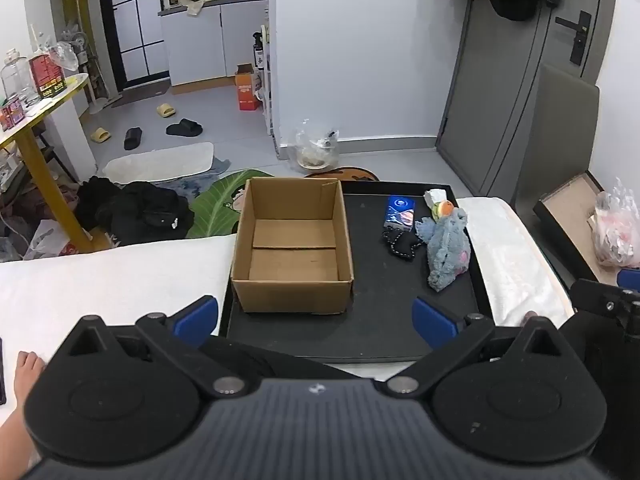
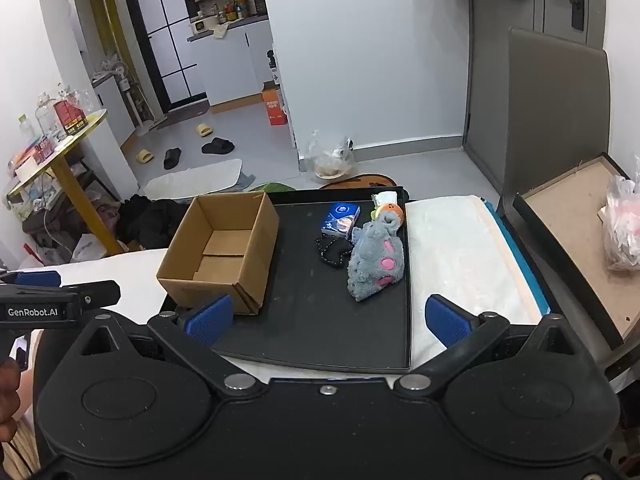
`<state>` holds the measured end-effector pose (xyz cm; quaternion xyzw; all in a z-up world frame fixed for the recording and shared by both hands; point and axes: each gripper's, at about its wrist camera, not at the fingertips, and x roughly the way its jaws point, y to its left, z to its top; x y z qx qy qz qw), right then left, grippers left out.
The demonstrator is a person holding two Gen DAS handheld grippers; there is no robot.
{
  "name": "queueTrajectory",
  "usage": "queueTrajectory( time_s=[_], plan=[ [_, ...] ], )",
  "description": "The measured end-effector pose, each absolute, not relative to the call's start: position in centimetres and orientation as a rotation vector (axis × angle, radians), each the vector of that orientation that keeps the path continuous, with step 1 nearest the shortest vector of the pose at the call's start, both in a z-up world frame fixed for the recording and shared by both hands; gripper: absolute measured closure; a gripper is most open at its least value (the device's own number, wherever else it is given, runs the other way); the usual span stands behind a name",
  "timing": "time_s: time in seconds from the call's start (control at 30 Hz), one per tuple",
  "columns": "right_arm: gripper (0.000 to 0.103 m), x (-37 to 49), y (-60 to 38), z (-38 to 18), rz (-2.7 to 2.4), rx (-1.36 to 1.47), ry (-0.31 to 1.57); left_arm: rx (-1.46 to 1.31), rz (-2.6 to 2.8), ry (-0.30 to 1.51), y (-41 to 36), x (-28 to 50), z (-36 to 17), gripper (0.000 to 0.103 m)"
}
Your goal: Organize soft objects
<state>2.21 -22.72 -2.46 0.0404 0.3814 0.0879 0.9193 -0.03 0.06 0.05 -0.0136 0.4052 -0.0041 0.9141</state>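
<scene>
A black tray lies on a white cloth. On its left stands an open, empty cardboard box. On its right lie a grey plush toy with pink spots, a small orange plush, a black beaded item, a blue packet and a white wad. My left gripper is open and empty near the tray's front edge. My right gripper is open and empty, also at the front edge.
The left gripper's body shows at the left of the right wrist view. A shallow brown-lined tray and a plastic bag stand to the right. A yellow round table with jars stands at the left. Clothes and slippers lie on the floor beyond.
</scene>
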Motion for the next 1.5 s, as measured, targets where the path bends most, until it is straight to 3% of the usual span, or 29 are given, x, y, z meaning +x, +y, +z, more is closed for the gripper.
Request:
queueTrajectory(
  time_s=[1.5],
  plan=[
    [0.000,2.0,-23.4,-1.7,0.151,0.074,0.756,-0.015,-0.022,0.806,-1.1,-0.1,0.5,0.001]
  ],
)
